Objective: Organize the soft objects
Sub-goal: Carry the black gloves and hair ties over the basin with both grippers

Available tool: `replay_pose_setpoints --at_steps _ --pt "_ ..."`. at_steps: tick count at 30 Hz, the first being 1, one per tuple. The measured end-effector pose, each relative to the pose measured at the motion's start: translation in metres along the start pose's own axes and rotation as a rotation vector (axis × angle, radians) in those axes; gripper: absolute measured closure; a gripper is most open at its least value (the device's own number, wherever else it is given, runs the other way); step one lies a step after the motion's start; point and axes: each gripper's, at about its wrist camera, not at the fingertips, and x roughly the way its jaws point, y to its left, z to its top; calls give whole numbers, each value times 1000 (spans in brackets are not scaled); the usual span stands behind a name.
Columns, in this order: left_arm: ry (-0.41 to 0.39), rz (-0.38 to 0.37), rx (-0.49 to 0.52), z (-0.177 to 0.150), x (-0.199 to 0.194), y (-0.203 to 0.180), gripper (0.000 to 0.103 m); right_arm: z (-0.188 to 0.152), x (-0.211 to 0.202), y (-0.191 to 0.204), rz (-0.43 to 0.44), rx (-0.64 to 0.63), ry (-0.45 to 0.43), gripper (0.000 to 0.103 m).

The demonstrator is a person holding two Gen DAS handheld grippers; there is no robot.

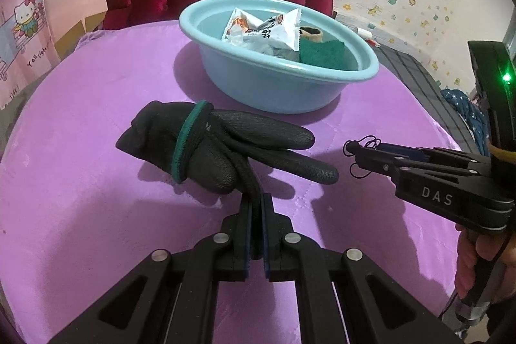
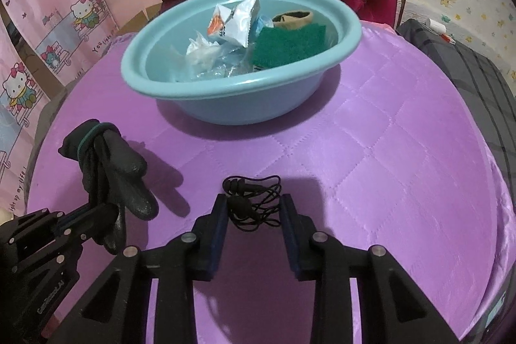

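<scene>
Gripping black glove (image 1: 225,147) in left tool (image 1: 257,205), right tool (image 2: 253,208) clasping earphones (image 2: 254,202)

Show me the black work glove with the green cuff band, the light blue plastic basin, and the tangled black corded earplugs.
black work glove (image 1: 206,147), left wrist view, palm.
light blue plastic basin (image 2: 206,92), right wrist view, near rim.
black corded earplugs (image 2: 240,203), right wrist view, one plug.

1. Left gripper (image 1: 256,202): black plastic linkage arms with triangular cut-outs, round silver screws at pivots, dark blue pads on inner finger faces.
2. Right gripper (image 2: 253,208): same black build, silver screws, blue pads.
3. White "DAS" lettering on right gripper's side; black housing behind with green light.
4. Hand (image 1: 477,266) on handle, bare.
</scene>
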Motion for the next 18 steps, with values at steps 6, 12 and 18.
replay_pose_setpoints --at_steps 6,12,18 --pt "11 -22 31 1 -12 -4 98 -8 -16 10 -3 5 14 69" --pt "9 -29 58 1 -26 -8 98 -8 -31 13 -10 20 12 69" --pt "1 -53 60 9 -43 -11 98 -4 -50 15 -22 27 26 69"
